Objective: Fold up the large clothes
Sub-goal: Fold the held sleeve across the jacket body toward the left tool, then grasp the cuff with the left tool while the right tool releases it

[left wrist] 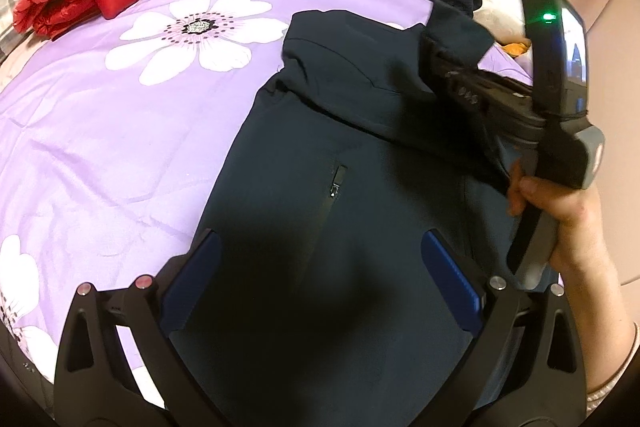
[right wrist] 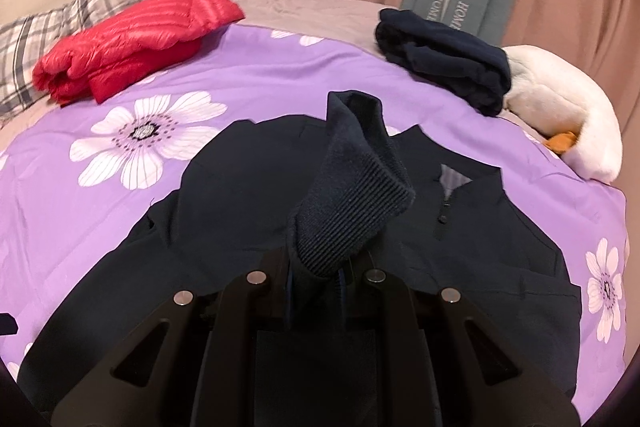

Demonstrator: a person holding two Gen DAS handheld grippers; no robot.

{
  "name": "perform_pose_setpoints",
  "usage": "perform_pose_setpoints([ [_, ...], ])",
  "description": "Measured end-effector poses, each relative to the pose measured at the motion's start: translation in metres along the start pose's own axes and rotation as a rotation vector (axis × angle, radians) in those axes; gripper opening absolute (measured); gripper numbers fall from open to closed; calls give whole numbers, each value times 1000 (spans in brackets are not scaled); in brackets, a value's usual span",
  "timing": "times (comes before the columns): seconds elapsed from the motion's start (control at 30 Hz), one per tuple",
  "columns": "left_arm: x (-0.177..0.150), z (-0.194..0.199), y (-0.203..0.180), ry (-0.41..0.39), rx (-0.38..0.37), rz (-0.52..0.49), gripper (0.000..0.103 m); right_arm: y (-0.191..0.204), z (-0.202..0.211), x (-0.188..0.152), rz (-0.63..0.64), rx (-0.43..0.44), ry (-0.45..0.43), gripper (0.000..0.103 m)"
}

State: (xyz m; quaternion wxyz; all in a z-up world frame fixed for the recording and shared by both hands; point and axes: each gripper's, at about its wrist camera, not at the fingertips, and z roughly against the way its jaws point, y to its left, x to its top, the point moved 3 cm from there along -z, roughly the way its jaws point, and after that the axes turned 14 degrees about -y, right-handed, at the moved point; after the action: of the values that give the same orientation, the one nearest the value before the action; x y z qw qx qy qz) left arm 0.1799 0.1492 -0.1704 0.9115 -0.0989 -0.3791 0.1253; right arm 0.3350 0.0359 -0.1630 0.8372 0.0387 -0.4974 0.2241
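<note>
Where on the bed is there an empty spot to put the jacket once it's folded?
The flowered purple quilt is bare between the folded red puffer jacket and the folded navy garment, and left of the spread dark navy jacket. The right edge is crowded by the white plush toy.

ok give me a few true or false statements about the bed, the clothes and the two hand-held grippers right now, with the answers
1. The right hand-held gripper is shut on the ribbed cuff of the navy jacket. True.
2. The left hand-held gripper clamps the jacket's hem. False: its blue pads stand apart, with nothing pinched.
3. The red puffer jacket lies folded near the plaid pillows. True.
4. The navy jacket hangs from a hanger. False: it lies on the purple floral bedspread.
5. A second dark folded garment lies beside a white plush toy. True.
</note>
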Motion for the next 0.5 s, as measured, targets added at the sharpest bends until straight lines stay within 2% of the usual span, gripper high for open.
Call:
perform_pose_setpoints([
  [0.33, -1, -9, 2, 14, -1, -2, 101, 21, -31, -25, 8, 44, 94, 17],
  [0.4, -1, -11, 4, 18, -2, 6, 101, 23, -34, -29, -7, 68, 114, 21],
  [0.43, -1, -13, 6, 22, -6, 16, 101, 24, -37, -33, -35, 106, 142, 30],
  [0.47, -1, -14, 8, 27, -10, 27, 101, 25, -38, -35, -64, 139, 161, 44],
  [0.5, -1, -16, 11, 35, -19, 47, 101, 25, -39, -37, -100, 177, 175, 49],
])
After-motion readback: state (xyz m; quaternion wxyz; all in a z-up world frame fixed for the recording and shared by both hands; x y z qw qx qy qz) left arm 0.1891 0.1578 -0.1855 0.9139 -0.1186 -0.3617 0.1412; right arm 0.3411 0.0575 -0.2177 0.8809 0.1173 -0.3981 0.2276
